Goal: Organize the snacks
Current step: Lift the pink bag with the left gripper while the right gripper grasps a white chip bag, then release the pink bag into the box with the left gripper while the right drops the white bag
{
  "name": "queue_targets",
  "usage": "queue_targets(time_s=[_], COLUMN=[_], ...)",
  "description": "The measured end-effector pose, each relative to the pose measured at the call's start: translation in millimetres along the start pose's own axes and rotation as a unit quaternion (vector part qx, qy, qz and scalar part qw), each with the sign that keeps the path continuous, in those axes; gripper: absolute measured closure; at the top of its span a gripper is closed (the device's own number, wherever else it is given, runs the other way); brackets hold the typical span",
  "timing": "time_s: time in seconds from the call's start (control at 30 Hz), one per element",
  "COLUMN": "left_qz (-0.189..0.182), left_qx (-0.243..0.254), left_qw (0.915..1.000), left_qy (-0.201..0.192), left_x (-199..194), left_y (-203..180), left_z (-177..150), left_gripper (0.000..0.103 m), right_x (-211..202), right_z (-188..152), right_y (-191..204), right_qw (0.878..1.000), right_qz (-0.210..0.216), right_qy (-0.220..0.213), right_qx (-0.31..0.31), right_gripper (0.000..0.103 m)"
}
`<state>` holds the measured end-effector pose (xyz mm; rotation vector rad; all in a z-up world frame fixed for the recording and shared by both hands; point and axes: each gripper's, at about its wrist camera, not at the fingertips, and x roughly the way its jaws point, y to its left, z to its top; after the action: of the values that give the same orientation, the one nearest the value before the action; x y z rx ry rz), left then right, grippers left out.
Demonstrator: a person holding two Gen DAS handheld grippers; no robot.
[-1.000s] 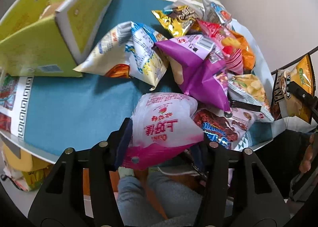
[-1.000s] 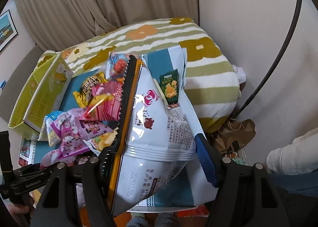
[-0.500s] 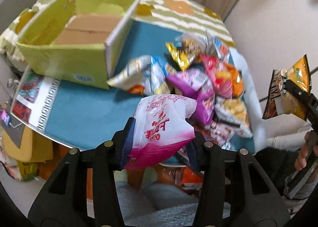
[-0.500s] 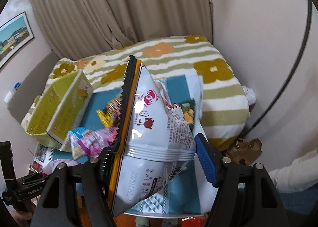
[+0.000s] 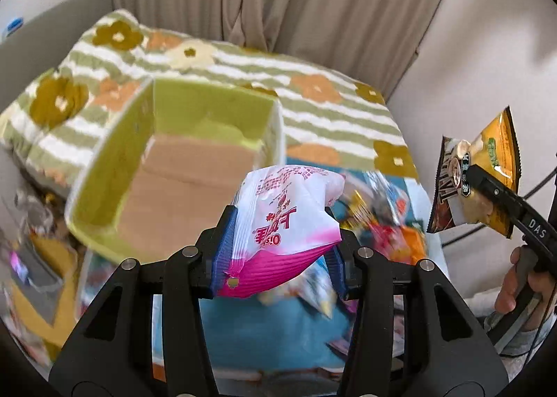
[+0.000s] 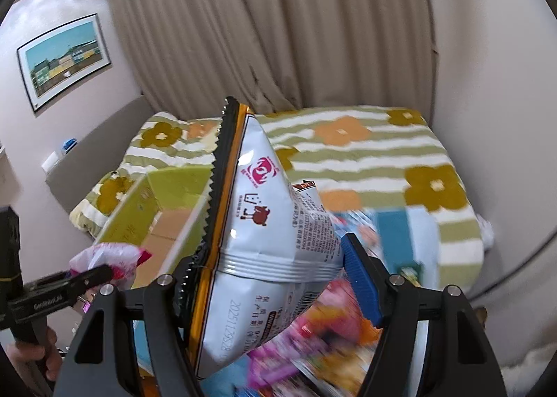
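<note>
My left gripper [image 5: 278, 251] is shut on a white and pink snack bag [image 5: 285, 219], held in the air beside the open green cardboard box [image 5: 115, 160]. The box's brown floor shows bare. My right gripper [image 6: 275, 275] is shut on a white and orange chip bag [image 6: 264, 223], lifted above the table. The same chip bag [image 5: 477, 174] shows its orange front at the right of the left wrist view. The pink bag [image 6: 108, 257] and the green box [image 6: 139, 209] lie to the left in the right wrist view. Blurred loose snack bags [image 5: 383, 219] lie on the blue table below.
A green and white striped blanket with flowers [image 5: 313, 90] covers the bed behind the table. Beige curtains [image 6: 278, 31] hang behind it. A framed picture [image 6: 62, 59] hangs on the left wall. A person's hand [image 5: 522, 278] holds the right gripper's handle.
Both grippers rose and tilted upward with their bags. The green box came into full view with its inside showing, and the snack pile dropped low in both views.
</note>
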<state>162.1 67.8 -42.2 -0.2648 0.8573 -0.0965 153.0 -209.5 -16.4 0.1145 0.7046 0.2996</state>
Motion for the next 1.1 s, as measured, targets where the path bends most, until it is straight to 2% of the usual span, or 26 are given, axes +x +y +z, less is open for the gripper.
queue_targets(time_s=[0.23, 0.4, 0.47, 0.57, 0.7, 0.73, 0.8, 0.83, 0.87, 0.93, 1.1], left_qz=[-0.012, -0.016, -0.012, -0.008, -0.004, -0.006, 0.003, 0.005, 0.007, 0.011, 0.037], left_qx=[0.026, 0.056, 0.067, 0.085, 0.094, 0.094, 0.097, 0.098, 0.099, 0.097, 0.098], left_qw=[0.9995, 0.9975, 0.9965, 0.9944, 0.9927, 0.9930, 0.9927, 0.9927, 0.9930, 0.9937, 0.9923], left_qy=[0.011, 0.039, 0.048, 0.064, 0.075, 0.072, 0.071, 0.069, 0.064, 0.056, 0.065], left_x=[35, 80, 96, 125, 154, 157, 165, 166, 166, 162, 151], left_y=[69, 111, 122, 133, 140, 141, 141, 140, 140, 139, 136], left_z=[73, 111, 118, 126, 127, 127, 127, 126, 125, 123, 116], left_gripper=[0.060, 0.060, 0.060, 0.060, 0.060, 0.056, 0.039, 0.015, 0.004, 0.004, 0.004], right_x=[71, 125, 146, 178, 207, 212, 221, 224, 227, 231, 235], right_z=[50, 66, 66, 65, 60, 59, 57, 57, 57, 57, 52], right_y=[76, 114, 123, 131, 142, 145, 150, 152, 154, 155, 153], right_qw=[1.000, 0.999, 0.998, 0.993, 0.990, 0.990, 0.990, 0.990, 0.990, 0.990, 0.989], right_qz=[0.020, 0.006, 0.013, 0.017, 0.015, 0.013, 0.003, 0.000, -0.004, -0.008, -0.005], right_qy=[0.010, 0.029, 0.052, 0.091, 0.111, 0.114, 0.120, 0.123, 0.126, 0.130, 0.135], right_qx=[0.014, 0.035, 0.035, 0.071, 0.090, 0.087, 0.076, 0.072, 0.067, 0.059, 0.055], right_gripper=[0.036, 0.036, 0.036, 0.036, 0.036, 0.036, 0.036, 0.036, 0.036, 0.036, 0.036])
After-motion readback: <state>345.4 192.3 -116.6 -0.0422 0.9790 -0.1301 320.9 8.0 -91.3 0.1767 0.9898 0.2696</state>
